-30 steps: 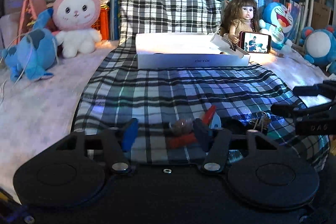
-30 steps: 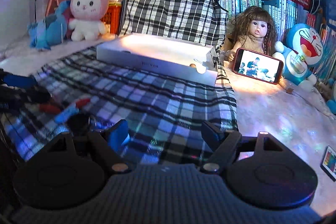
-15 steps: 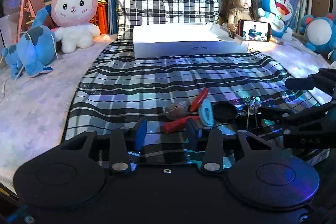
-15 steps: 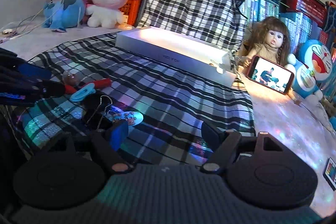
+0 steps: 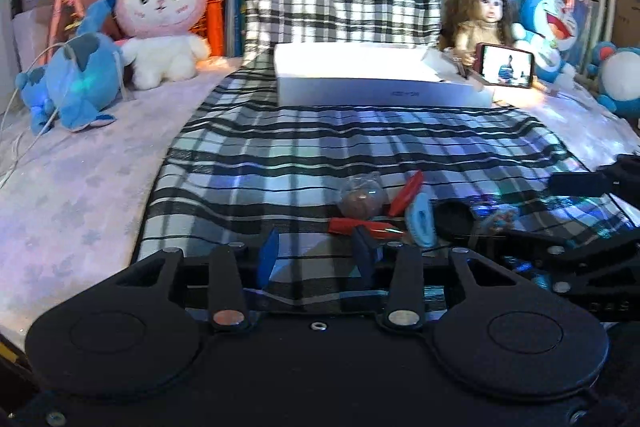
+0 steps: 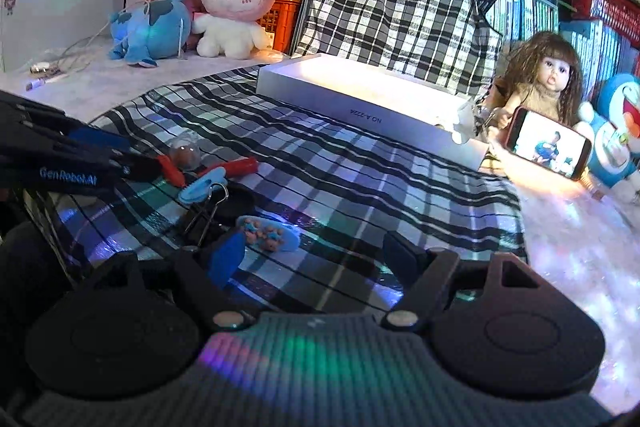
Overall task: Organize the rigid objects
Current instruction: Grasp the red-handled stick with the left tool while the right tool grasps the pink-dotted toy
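Checked black-and-white cloth (image 5: 320, 155) covers the middle of the counter, with pale patterned surface on either side and a white open box (image 5: 376, 79) lying at its far end. Behind the box sit a pink-hooded rabbit plush (image 5: 164, 11), a blue plush (image 5: 80, 83), a long-haired doll (image 6: 548, 75) and a phone (image 6: 548, 143) with its screen lit, propped against the doll. On the near part of the cloth lies a cluster of small things: a clear ball (image 5: 362, 201), two red pens (image 5: 370, 225) crossing each other, a light blue clip (image 5: 420, 223), a black binder clip (image 6: 204, 219), a black disc (image 6: 236, 203) and a blue oval hair clip (image 6: 266, 237) with small beads on it. Left gripper (image 5: 316, 251) hangs low over the cloth just short of the red pens, its jaws narrowed with only cloth showing between them. Right gripper (image 6: 316, 251) has its jaws spread wide and holding nothing, its left finger just beside the hair clip.
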Motion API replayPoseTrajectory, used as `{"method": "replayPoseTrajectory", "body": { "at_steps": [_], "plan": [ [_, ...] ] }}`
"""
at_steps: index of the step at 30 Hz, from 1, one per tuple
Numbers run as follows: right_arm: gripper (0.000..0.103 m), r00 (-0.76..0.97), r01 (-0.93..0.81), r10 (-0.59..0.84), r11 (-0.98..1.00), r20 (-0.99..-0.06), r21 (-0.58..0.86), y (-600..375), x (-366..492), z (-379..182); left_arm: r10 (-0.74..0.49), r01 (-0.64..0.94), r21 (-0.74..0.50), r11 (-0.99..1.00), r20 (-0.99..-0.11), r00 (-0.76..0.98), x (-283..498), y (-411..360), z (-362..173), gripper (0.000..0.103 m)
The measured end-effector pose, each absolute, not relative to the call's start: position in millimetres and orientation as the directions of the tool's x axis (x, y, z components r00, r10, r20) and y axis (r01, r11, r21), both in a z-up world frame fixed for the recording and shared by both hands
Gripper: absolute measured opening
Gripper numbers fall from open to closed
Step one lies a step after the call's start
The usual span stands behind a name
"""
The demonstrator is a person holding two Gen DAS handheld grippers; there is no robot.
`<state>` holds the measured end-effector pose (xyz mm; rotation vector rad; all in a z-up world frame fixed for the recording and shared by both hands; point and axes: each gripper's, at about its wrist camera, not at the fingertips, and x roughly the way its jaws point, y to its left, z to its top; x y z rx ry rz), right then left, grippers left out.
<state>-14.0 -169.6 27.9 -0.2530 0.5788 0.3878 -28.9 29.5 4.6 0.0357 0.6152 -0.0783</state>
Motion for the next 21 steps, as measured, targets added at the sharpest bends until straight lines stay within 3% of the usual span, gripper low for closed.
{"method": "replayPoseTrajectory", "body": {
  "at_steps": [7, 12, 15, 21],
  "plan": [
    [0.083, 0.740, -0.431, 0.335, 0.902, -0.583, -0.029, -166, -7, 25, -0.092, 0.130, 0.028, 0.991, -0.568, 0.818, -29, 13, 4, 0.040],
    [0.070, 0.724, -0.426, 0.359, 0.904, -0.589, 0.027, -167, -3, 23, -0.101, 0.131, 0.013, 0.991, -0.570, 0.815, -25, 10, 2, 0.041],
    [0.052, 0.730, -0.414, 0.352, 0.910, -0.585, 0.030, -169, -3, 23, -0.107, 0.130, 0.001, 0.991, -0.573, 0.813, -23, 9, 1, 0.041],
    [0.046, 0.741, -0.385, 0.327, 0.922, -0.587, 0.027, -178, -2, 25, -0.117, 0.137, -0.009, 0.991, -0.567, 0.816, -20, 6, -1, 0.040]
  ]
}}
